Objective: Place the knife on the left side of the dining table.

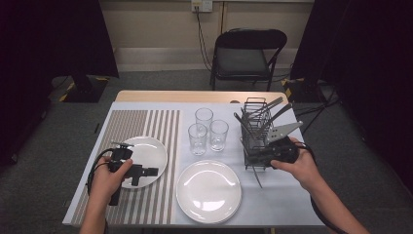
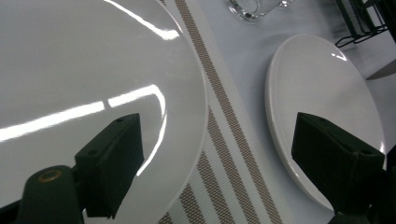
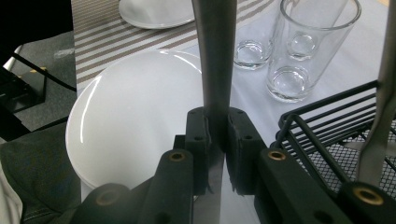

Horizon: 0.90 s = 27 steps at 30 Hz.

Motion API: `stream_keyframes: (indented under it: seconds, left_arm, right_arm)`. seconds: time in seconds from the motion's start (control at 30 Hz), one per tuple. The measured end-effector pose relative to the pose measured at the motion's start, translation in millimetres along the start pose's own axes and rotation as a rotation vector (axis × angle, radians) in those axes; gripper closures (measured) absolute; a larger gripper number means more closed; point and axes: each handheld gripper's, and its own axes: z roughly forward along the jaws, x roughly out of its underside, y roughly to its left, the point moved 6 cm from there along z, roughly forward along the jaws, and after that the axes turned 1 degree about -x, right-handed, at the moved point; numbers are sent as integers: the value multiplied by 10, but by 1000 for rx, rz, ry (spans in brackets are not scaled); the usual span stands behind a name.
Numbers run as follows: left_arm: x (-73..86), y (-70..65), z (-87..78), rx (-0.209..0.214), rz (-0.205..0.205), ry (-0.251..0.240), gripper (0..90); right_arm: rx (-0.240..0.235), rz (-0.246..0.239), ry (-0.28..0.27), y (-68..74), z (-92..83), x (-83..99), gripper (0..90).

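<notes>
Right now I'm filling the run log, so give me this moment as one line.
right gripper: shut on knife, beside wire caddy | left gripper: open over striped-mat plate | front plate: bare | glasses: upright

A staged recording room: black curtains (image 1: pixel 44 34), a folding chair (image 1: pixel 246 56) (empty), wall socket (image 1: pixel 201 5).

Beyond my fingers, past the table's far edge (image 1: pixel 195 96), a black folding chair (image 1: pixel 246 56) stands on grey carpet (image 1: pixel 160 80). Behind it runs a cream wall (image 1: pixel 156 24) with a socket (image 1: pixel 202 6) and a cable hanging down. Dark curtains (image 1: pixel 53 39) close in on both sides of me.
</notes>
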Motion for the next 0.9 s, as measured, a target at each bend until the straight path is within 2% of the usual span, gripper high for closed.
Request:
stream_keyframes:
  seconds: [0.13,0.23,0.57,0.8,0.9]
  left_arm:
    - [-29,-85,30,8,31,0,164]
    - [-48,-180,59,24,40,5,163]
    - [-79,-369,131,59,73,24,171]
    - [-157,-458,122,66,75,27,192]
    - [-204,-516,123,72,58,18,194]
  right_arm:
    - [2,-13,5,16,43,-12,807]
    - [3,-19,6,32,72,-17,807]
    - [0,-36,-1,56,153,-16,808]
    - [7,-33,-17,55,159,-7,808]
    - [12,-37,-25,67,169,1,808]
